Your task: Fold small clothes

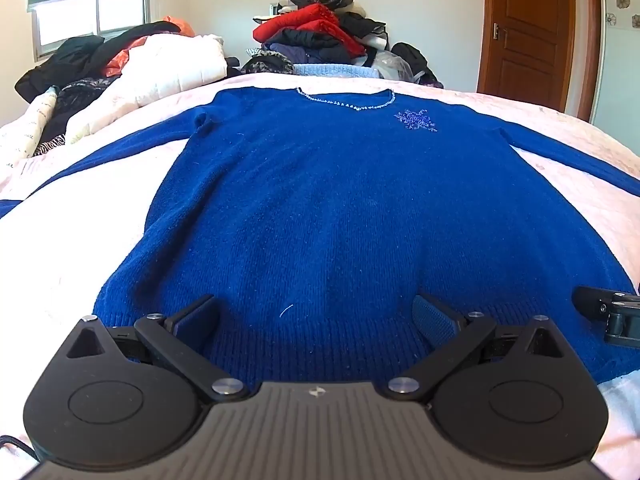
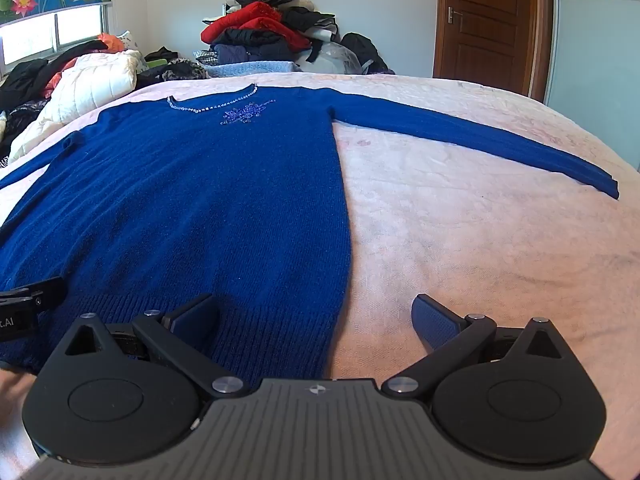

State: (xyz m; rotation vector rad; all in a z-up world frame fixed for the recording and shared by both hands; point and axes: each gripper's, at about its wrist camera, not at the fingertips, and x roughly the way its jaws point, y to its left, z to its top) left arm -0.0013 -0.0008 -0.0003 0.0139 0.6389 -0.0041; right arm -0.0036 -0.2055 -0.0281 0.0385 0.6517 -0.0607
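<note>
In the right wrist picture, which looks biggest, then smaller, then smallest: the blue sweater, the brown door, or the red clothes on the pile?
1. blue sweater, largest, though it lies nearest the camera
2. brown door
3. red clothes, smallest

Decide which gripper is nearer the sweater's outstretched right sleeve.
Right. The right gripper straddles the sweater's right side edge, below that sleeve; the left gripper sits mid-hem.

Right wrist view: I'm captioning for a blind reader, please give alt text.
A blue sweater lies flat on a pink bed, one sleeve stretched rightward. The open right gripper hovers over its hem corner; piled clothes sit behind.
</note>
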